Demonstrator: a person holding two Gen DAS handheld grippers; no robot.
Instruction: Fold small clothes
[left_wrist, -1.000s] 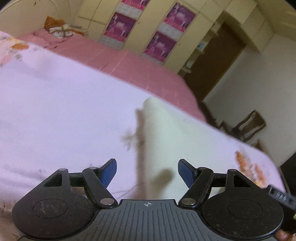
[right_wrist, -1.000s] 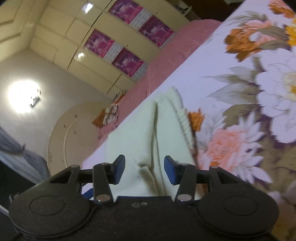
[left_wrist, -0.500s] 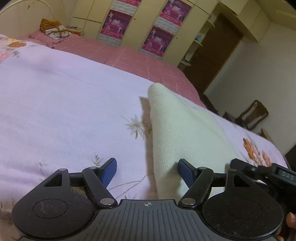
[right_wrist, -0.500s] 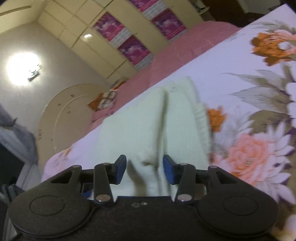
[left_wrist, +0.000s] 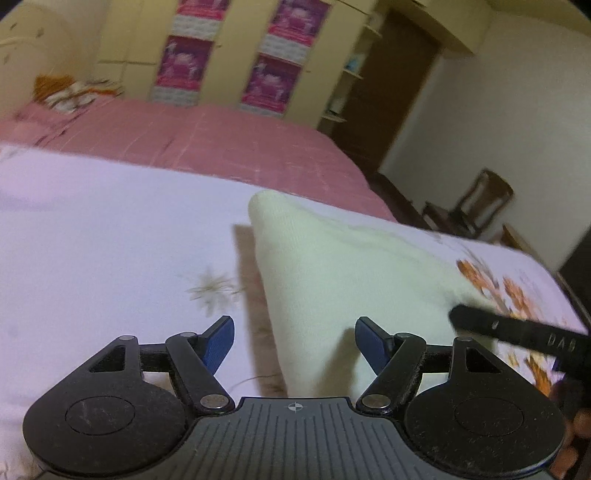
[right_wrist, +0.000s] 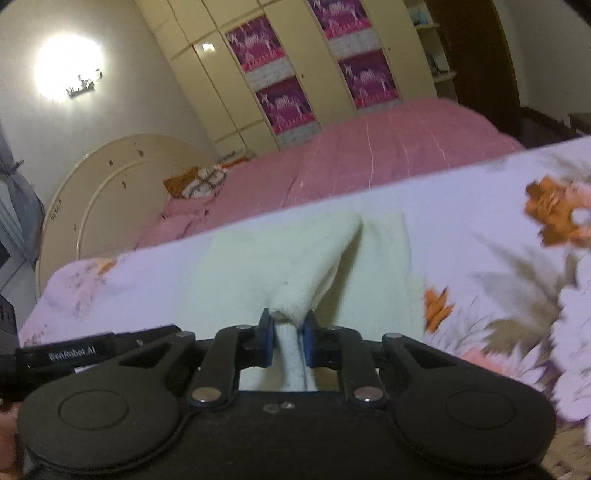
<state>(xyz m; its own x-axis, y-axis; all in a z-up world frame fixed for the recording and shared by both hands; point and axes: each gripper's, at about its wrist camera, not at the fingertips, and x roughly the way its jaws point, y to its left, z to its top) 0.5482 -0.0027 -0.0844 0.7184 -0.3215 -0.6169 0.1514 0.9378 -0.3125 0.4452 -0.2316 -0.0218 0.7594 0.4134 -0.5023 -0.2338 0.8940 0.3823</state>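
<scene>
- Left gripper (left_wrist: 294, 345), black with blue pads: jaws stand spread wide and hold nothing. The left edge of the pale cream knitted garment (left_wrist: 343, 273) lies between the pads, but neither pad presses on it.
- Left pad (left_wrist: 220, 343) hangs over the bare lilac floral bedspread (left_wrist: 110, 236); the right pad (left_wrist: 370, 345) hangs over the cream cloth.
- The garment lies on the bedspread towards the near side of the bed. Its far corner (left_wrist: 258, 201) is rounded and doubled over, which I judge to be a fold already laid in.
- Right gripper (right_wrist: 289, 338): jaws have just been closing and now pinch a bunched tuck of the cream garment (right_wrist: 273, 266) between the blue pads.
- From that pinch a ridge of cloth (right_wrist: 325, 266) rises and runs away towards the far edge, so one layer is lifted off the rest; the strip to its right (right_wrist: 384, 258) lies flat on the bedspread.
- Progress, as a judgement: a fold is in hand, not finished. The grasp on the right is secured; the lifted layer has yet to be carried over and laid down.
- Outstanding: the left gripper has yet to take hold of its edge, and the final flattening is still to do.
- No other small clothes show on the bedspread; whether more wait elsewhere cannot be told.
</scene>
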